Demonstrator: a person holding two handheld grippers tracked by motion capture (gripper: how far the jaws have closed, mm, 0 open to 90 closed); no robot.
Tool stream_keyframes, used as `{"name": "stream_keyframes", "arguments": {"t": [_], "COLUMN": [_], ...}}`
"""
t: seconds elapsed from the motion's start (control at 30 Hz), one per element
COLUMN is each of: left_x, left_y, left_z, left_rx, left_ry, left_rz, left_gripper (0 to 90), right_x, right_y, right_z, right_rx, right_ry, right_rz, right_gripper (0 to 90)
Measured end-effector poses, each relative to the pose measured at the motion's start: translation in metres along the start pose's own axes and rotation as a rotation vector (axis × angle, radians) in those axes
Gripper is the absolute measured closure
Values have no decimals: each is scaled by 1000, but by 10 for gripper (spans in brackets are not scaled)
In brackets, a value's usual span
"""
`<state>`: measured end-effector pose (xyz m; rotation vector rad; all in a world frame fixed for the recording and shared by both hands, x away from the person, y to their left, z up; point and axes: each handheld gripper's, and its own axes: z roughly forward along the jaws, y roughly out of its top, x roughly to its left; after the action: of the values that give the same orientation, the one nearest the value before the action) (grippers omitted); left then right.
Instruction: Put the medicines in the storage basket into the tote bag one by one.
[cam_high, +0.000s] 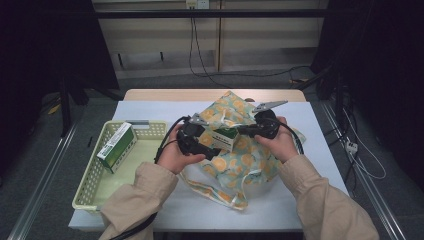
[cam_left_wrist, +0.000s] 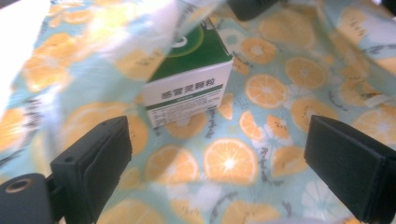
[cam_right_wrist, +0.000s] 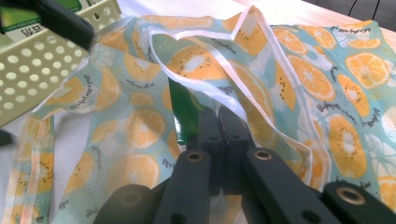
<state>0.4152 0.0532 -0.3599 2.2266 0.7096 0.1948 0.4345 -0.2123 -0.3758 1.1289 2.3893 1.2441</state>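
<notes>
At a tabletop (cam_high: 165, 210) covered in pale sheeting, a person works a green-and-white medicine box (cam_high: 226, 137) into an orange-slice print fabric bag (cam_high: 240, 165), which lies crumpled at the centre, just right of a pale green perforated basket (cam_high: 95, 185). The right tongs (cam_high: 239, 131) are pressed together, apparently pinching the bag's white-trimmed rim right beside the box, though what exactly they hold is hard to make out. The left tongs (cam_high: 210, 150) stand spread, nothing between them, hovering just short of the box, which rests on the bag's cloth. A second box (cam_high: 117, 146) leans inside the basket. The carton looks light and rigid, best gripped across its flat sides; the bag seems thin, limp and slippery, best held at its stitched hem.
</notes>
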Motion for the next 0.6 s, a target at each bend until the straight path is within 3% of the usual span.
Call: {"name": "stream_keyframes", "arguments": {"t": [0.03, 0.07, 0.1, 0.13, 0.17, 0.3, 0.33, 0.37, 0.47, 0.5, 0.53, 0.6], "left_x": [2, 3, 7, 9, 14, 28, 30, 34, 45, 48, 52, 59], "left_y": [-1, -2, -4, -5, -7, -15, -18, -20, -30, -33, -36, -42], "left_z": [-6, -12, -17, -22, -26, -44, -49, -51, -59, -62, -64, -68], "left_rx": [-1, 2, -8, -6, -12, -27, -19, -22, -15, -3, -3, 1], "left_ry": [6, 39, 10, 45, 23, 47, 87, 65, 81, 114, 101, 118], "left_rz": [5, 7, 5, 2, -5, -15, -25, -29, -50, -47, -55, -66], "left_gripper": [65, 60, 56, 56, 56, 53, 53, 53, 53, 53, 53, 53], "right_x": [0, 1, 1, 1, 1, 1, 1, 1, 1, 1, 1, 1], "right_y": [0, -1, -1, -1, -1, 0, 0, 0, 0, 0, 0, 0], "right_z": [0, 0, 1, 1, 1, 0, 0, 0, 0, -1, -1, -1], "right_rx": [1, 4, 5, 5, 4, 4, 4, 5, 5, 8, 7, 5], "right_ry": [1, 2, 3, 3, 2, 2, 2, 1, 0, 0, -1, -2], "right_rz": [-3, -3, -3, -2, -2, -7, -6, -5, -4, -5, -7, -5], "right_gripper": [900, 900, 900, 900, 900, 900, 900, 900, 900, 900, 900, 900]}}
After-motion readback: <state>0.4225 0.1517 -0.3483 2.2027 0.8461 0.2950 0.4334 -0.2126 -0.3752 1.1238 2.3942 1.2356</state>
